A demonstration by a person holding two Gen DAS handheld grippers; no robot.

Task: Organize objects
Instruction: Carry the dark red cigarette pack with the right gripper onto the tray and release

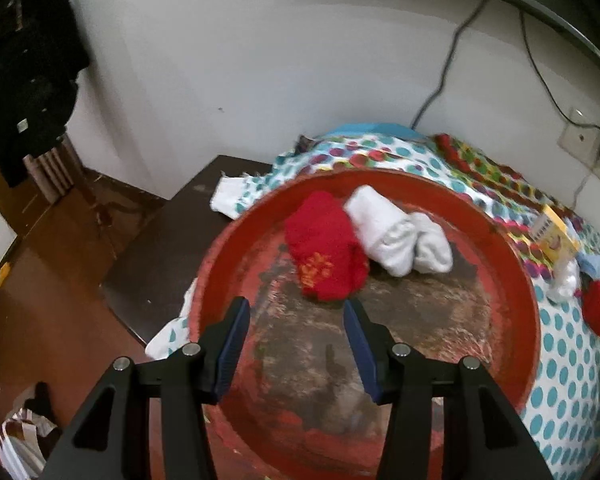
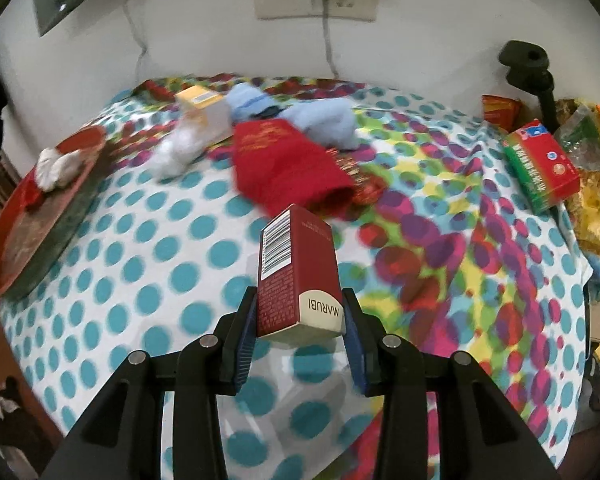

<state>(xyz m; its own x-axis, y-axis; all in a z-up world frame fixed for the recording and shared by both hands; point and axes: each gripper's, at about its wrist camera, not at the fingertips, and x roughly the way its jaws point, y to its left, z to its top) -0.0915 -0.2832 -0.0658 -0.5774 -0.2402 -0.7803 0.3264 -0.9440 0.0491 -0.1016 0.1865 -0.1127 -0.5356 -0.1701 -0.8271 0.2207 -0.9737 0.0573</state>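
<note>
The right hand-held gripper [image 2: 300, 334] is grasping a dark red carton [image 2: 296, 268], its blue pads pressing on both narrow sides near the printed end, so the box is tilting away from the camera in the centre of the frame, held clear above the spotted cloth [image 2: 148, 264]. Gripping it low on the sides is probably leaving the barcoded face free for setting it down flat. The left hand-held gripper [image 1: 296, 312] is hanging released over the red tray [image 1: 512, 280], jaws apart with nothing between them. Just above its fingertips, in the middle of the frame, 1 red sock [image 1: 324, 256] and 1 white sock pair [image 1: 396, 236] are lying in the tray touching each other, which suggests soft items are being collected there.

On the bench, upper centre of the right view, a red cloth [image 2: 288, 168], a pale blue bundle [image 2: 320, 120], a white sock [image 2: 176, 152] and a yellow-topped box [image 2: 208, 112] are crowding together, blurred. A green and red box [image 2: 540, 164] is sitting at the right edge beside crinkled packets. That cluster is standing directly beyond the carton, so I judge any placement there needs care.
</note>
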